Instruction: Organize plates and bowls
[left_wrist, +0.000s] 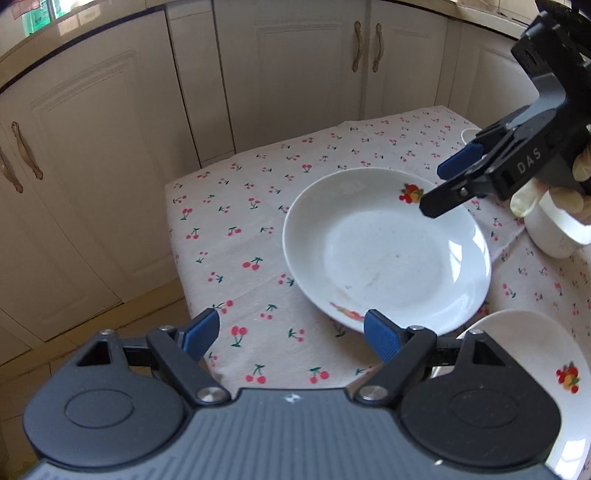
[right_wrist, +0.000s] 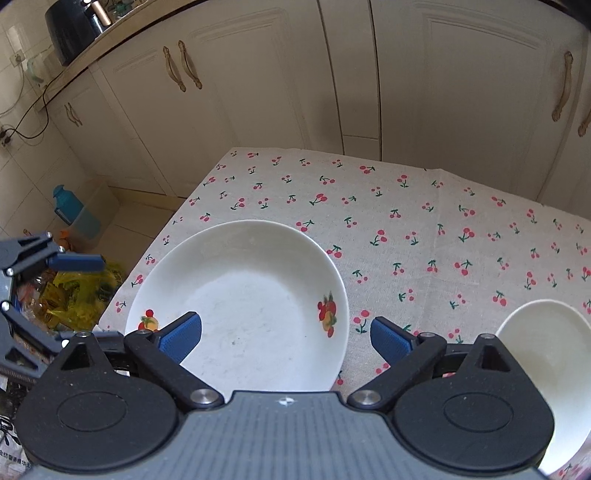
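A white plate (left_wrist: 388, 251) with fruit decals lies on the cherry-print tablecloth (left_wrist: 236, 258). My left gripper (left_wrist: 291, 338) hovers open at its near rim, the right pad over the rim and the left pad over cloth. My right gripper (left_wrist: 448, 184) comes in from the upper right, held by a gloved hand, its tip at the plate's far rim. In the right wrist view the right gripper (right_wrist: 286, 338) is open over the plate (right_wrist: 240, 288), whose right rim lies between the jaws without touching them. The left gripper (right_wrist: 70, 299) shows at the left edge. Neither gripper holds anything.
A second decal plate (left_wrist: 535, 354) lies at the lower right, a white bowl (left_wrist: 554, 232) behind the gloved hand, and a small white cup (left_wrist: 469, 134) farther back. A white bowl (right_wrist: 546, 350) sits right of the right gripper. Cream cabinets (right_wrist: 406, 92) stand beyond the table; yellow bags (right_wrist: 77, 295) lie on the floor.
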